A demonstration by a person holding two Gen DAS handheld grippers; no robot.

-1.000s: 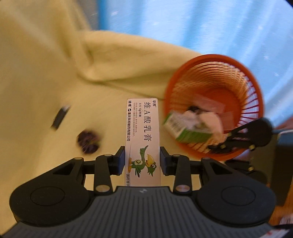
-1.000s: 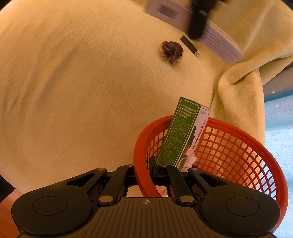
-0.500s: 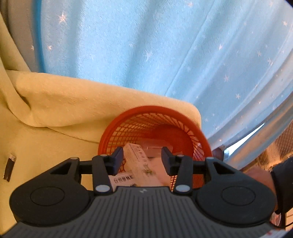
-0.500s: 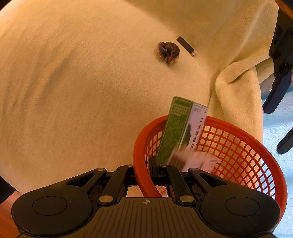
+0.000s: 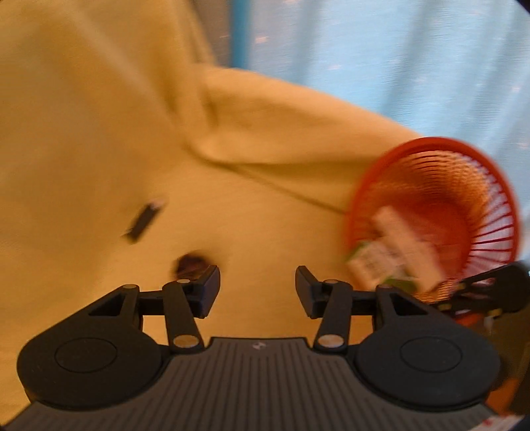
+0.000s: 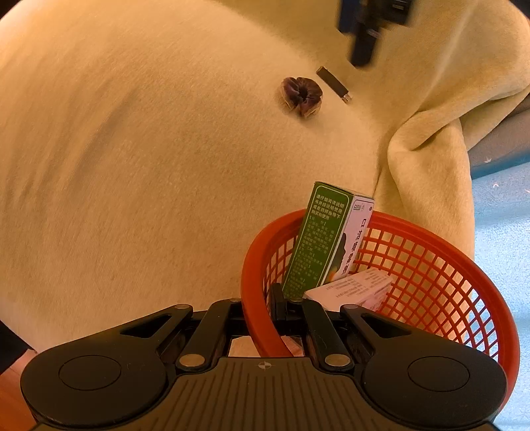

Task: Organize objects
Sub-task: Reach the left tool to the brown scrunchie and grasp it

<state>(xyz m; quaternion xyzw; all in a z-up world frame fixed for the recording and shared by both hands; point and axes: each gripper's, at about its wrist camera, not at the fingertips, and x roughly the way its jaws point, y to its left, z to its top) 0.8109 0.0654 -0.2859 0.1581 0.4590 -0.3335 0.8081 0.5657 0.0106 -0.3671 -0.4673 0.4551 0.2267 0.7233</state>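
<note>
My right gripper (image 6: 261, 315) is shut on the near rim of the orange mesh basket (image 6: 430, 252). Inside it a green box (image 6: 318, 238) stands upright and a white-pink box (image 6: 351, 288) lies flat beside it. My left gripper (image 5: 257, 288) is open and empty above the cream blanket, left of the basket (image 5: 430, 146); that view is blurred. A dark purple scrunchie (image 5: 190, 265) shows just past the gripper's left finger, with a black USB stick (image 5: 144, 220) further off. The scrunchie (image 6: 301, 96) and the stick (image 6: 333, 84) lie together on the blanket beyond the basket.
A cream blanket (image 6: 149, 165) covers the surface and folds into a thick ridge (image 5: 281, 132) behind the basket. Blue starred fabric (image 5: 397, 66) lies beyond the blanket's edge. The left gripper's body (image 6: 367, 30) hangs blurred at the top of the right wrist view.
My left gripper let go of the white-pink box, which now lies in the basket, then swung back left over the blanket. My right gripper kept its hold on the rim.
</note>
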